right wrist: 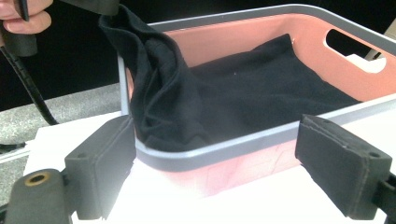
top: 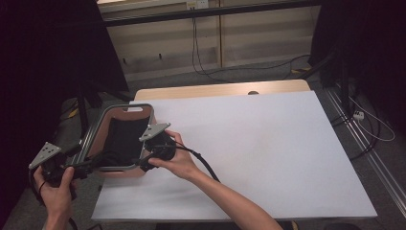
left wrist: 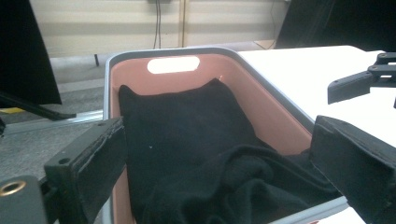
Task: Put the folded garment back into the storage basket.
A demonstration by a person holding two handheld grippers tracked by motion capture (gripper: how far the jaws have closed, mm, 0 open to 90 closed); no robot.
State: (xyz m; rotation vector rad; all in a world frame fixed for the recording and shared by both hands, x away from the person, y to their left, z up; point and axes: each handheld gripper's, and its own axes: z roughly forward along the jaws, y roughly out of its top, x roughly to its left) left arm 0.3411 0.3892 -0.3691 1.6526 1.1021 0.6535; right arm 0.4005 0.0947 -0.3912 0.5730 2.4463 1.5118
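a white sheet (top: pixel 249 143) covers most of the wooden table (top: pixel 220 89), and on its near left corner stands a pink basket (top: pixel 106 124) with a grey rim and a cut-out handle in its far wall. beyond the table, cables (top: pixel 201 57) hang against a pale wall and trail over the grey floor, dark drapes close in on both sides, and a black stand leg (top: pixel 84 112) stands just left of the basket. a black cloth (top: pixel 122 139) lies inside the basket; it covers the bottom, climbs the far wall toward the handle, and at the near end is bunched up and draped over the rim, as the right gripper view shows (right wrist: pixel 154 79). the basket's grey rim stands between each gripper and the cloth lying lower inside. the left gripper (left wrist: pixel 219 172), held at the basket's near left corner, has its jaws spread wide with nothing pressed between them; the bunched cloth (left wrist: pixel 224 182) lies just beyond and below them, inside the basket. the right gripper (right wrist: pixel 233 172), held at the basket's right side over the white sheet, also has its jaws wide apart and empty, with the basket's side wall (right wrist: pixel 243 168) and rim just in front of them and the cloth beyond that rim. in the high view the right gripper (top: pixel 152 155) sits just beside the rim and the left gripper (top: pixel 79 165) at the near left corner.
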